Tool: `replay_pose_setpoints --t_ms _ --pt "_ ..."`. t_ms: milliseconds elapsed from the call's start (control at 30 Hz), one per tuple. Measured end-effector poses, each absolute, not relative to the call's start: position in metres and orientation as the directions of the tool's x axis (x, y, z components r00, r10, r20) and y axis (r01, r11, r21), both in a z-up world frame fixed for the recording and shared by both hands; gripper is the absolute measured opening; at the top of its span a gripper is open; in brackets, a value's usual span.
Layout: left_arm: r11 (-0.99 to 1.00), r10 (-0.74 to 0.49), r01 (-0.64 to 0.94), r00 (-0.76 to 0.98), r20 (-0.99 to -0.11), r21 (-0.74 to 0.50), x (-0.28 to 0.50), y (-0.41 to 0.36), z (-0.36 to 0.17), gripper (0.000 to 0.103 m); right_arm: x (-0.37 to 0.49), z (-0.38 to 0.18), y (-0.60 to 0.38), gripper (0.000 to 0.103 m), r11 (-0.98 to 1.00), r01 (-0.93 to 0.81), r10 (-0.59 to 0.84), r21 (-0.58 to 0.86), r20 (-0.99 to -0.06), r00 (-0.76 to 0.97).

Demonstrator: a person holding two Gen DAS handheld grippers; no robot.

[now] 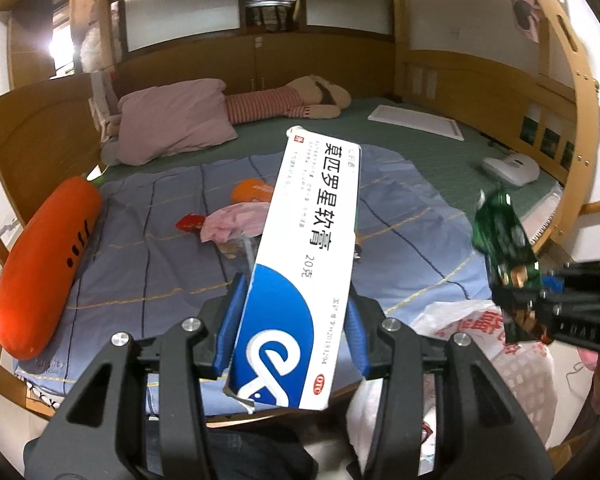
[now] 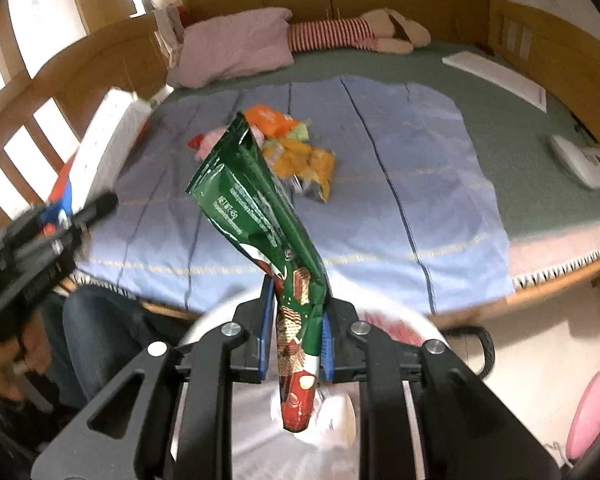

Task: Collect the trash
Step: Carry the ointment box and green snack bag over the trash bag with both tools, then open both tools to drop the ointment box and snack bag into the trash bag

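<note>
My left gripper (image 1: 296, 328) is shut on a white and blue ointment box (image 1: 300, 264), held above the bed's front edge. My right gripper (image 2: 296, 328) is shut on a green and red snack wrapper (image 2: 268, 232), held over a white plastic bag (image 2: 260, 420). The wrapper (image 1: 504, 236) and the bag (image 1: 480, 340) also show in the left wrist view at the right. A pile of wrappers (image 2: 296, 148) lies on the blue blanket (image 2: 400, 200); in the left wrist view the pile (image 1: 236, 216) is partly hidden behind the box.
An orange carrot cushion (image 1: 44, 264) lies at the blanket's left. A pink pillow (image 1: 176, 120) and a striped plush toy (image 1: 288, 100) lie at the head of the bed. A white device (image 1: 512, 168) and a white board (image 1: 416, 122) lie on the right. Wooden rails surround the bed.
</note>
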State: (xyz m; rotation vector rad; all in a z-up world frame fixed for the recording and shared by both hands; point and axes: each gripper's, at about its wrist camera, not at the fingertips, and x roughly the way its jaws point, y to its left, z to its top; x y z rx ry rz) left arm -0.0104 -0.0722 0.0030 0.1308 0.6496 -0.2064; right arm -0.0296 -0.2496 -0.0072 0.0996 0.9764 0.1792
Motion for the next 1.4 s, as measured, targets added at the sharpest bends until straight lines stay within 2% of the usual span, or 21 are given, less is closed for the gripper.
replay_pose_setpoints --t_ms 167,400,500,533,567,633,800,867,900,933,967,1000,1167,1267,1333,1400 --pt "0.958 -0.196 0.284 0.761 -0.618 0.046 -0.019 -0.088 0.002 0.046 -0.052 -0.04 -0.268 0.021 0.98 -0.037 0.188 0.194 -0.863 0.469" --pt "0.922 -0.265 0.385 0.699 -0.664 0.036 -0.032 -0.118 -0.012 0.046 -0.074 -0.065 -0.269 0.021 0.998 0.016 0.054 0.067 -0.902 0.428" --pt "0.912 -0.281 0.41 0.675 -0.683 0.029 -0.036 -0.127 -0.019 0.046 -0.081 -0.064 -0.267 0.03 1.0 0.012 0.015 0.022 -0.903 0.429" --pt "0.91 -0.284 0.414 0.67 -0.685 0.028 -0.038 -0.128 -0.02 0.046 -0.082 -0.063 -0.27 0.038 1.0 0.014 0.012 0.02 -0.9 0.435" --pt "0.907 -0.287 0.419 0.666 -0.688 0.027 -0.039 -0.13 -0.021 0.046 -0.084 -0.061 -0.271 0.051 1.0 0.019 0.008 0.018 -0.896 0.445" --pt "0.899 -0.3 0.438 0.648 -0.7 0.02 -0.04 -0.133 -0.025 0.046 -0.091 -0.052 -0.277 0.067 0.999 0.044 -0.015 0.007 -0.874 0.485" --pt "0.843 -0.394 0.534 0.535 -0.748 -0.062 -0.042 -0.142 -0.039 0.047 -0.1 -0.022 -0.295 0.075 0.991 0.135 -0.082 0.001 -0.793 0.604" --pt "0.798 -0.468 0.583 0.44 -0.766 -0.153 -0.041 -0.145 -0.048 0.049 -0.103 -0.012 -0.312 0.076 0.979 0.201 -0.098 0.043 -0.762 0.64" --pt "0.753 -0.539 0.607 0.345 -0.768 -0.255 -0.039 -0.146 -0.056 0.056 -0.104 -0.009 -0.32 0.076 0.972 0.224 -0.095 0.07 -0.756 0.648" --pt "0.73 -0.573 0.608 0.293 -0.766 -0.313 -0.035 -0.147 -0.06 0.078 -0.103 -0.008 -0.325 0.076 0.969 0.235 -0.094 0.082 -0.756 0.648" --pt "0.715 -0.597 0.598 0.252 -0.762 -0.362 -0.031 -0.145 -0.065 0.089 -0.101 -0.008 -0.331 0.076 0.964 0.251 -0.095 0.091 -0.759 0.644" --pt "0.72 -0.606 0.572 0.242 -0.757 -0.393 -0.027 -0.142 -0.069 0.093 -0.099 -0.009 -0.335 0.076 0.961 0.263 -0.104 0.089 -0.763 0.638" --pt "0.793 -0.564 0.479 0.341 -0.752 -0.377 -0.002 -0.114 -0.066 0.093 -0.081 -0.011 -0.339 0.076 0.961 0.258 -0.087 0.098 -0.779 0.62" --pt "0.89 -0.432 0.366 0.481 -0.763 -0.273 0.022 -0.082 -0.059 0.093 -0.064 -0.011 -0.331 0.076 0.968 0.222 -0.044 0.121 -0.786 0.616" --pt "0.958 -0.264 0.251 0.569 -0.779 -0.141 0.043 -0.056 -0.058 0.093 -0.05 -0.01 -0.323 0.076 0.972 0.186 -0.002 0.142 -0.789 0.614" --pt "0.986 -0.148 0.155 0.611 -0.778 -0.066 0.061 -0.03 -0.059 0.093 -0.027 -0.007 -0.307 0.076 0.977 0.121 0.066 0.174 -0.792 0.606"
